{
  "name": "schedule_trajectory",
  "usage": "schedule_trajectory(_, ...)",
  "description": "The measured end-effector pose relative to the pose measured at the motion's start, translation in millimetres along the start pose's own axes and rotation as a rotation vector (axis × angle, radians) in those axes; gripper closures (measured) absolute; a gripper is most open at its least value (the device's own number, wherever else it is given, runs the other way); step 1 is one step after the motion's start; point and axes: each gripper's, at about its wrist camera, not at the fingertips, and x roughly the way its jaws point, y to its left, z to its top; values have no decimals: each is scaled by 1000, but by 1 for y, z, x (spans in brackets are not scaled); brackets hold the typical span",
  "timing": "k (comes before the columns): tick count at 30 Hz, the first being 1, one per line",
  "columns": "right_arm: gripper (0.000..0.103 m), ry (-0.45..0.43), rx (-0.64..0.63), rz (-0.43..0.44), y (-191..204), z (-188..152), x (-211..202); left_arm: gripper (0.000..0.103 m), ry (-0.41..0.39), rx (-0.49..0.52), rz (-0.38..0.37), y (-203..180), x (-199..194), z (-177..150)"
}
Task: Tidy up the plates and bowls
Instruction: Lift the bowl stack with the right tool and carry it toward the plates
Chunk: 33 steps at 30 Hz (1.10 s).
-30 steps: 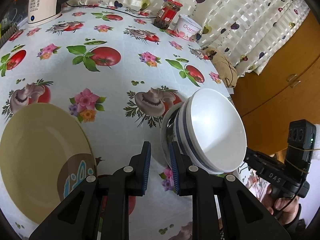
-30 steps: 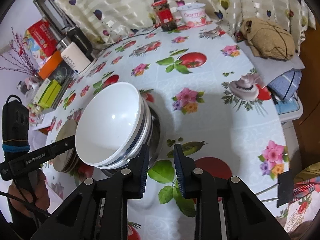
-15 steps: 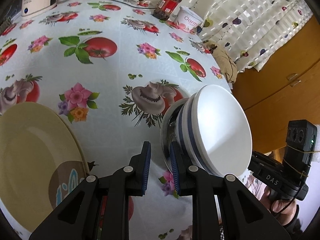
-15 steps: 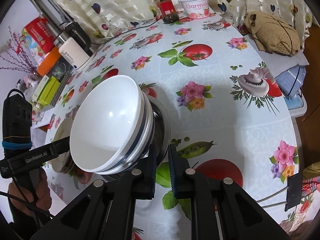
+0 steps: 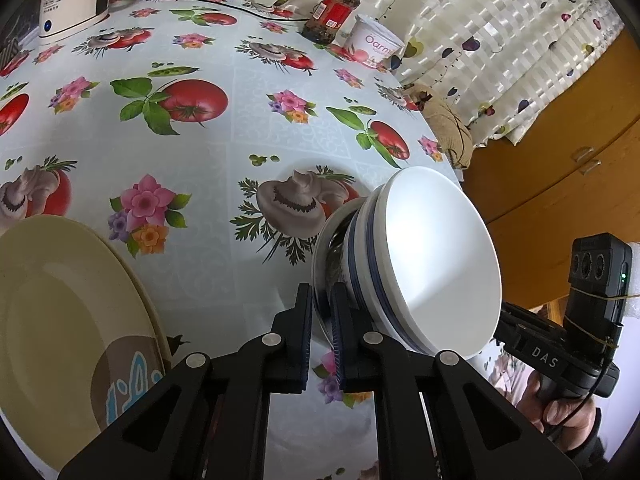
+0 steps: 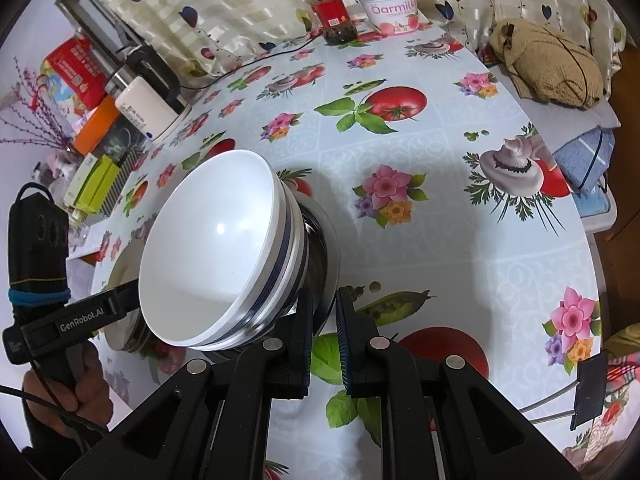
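White bowls [image 5: 436, 264], blue-banded; cream plate [image 5: 60, 320]

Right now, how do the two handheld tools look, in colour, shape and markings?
Both are black. The left tool and right tool each have two angular fingers with silver pivot screws and blue ribbed pads. Seen from the opposite camera, the left one reads "GenRobot.AI" and has a blue band around its camera block; the right one reads "DAS", with a green light and a thin cable.

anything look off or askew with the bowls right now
Nothing spilled or broken. The white bowls are nested in a metal bowl, both grippers' fingers pinching its rim from opposite sides.
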Motion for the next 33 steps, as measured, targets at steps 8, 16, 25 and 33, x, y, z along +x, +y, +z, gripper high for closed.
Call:
schedule_trajectory(8,90,23,40,32,-5,3,2,93,33,-67,-56,10,3,5)
schedule_trajectory(16,90,35,31,14,-1,3,5,94,47,-47,-42,4,9,3)
schedule_trajectory(25,91,11,25,-5,1,2,5,93,18,-18,-30,1,7,1)
schedule_trajectory(33,91,4,30,-9,0,1,2,93,8,-9,-23,-2,5,-2)
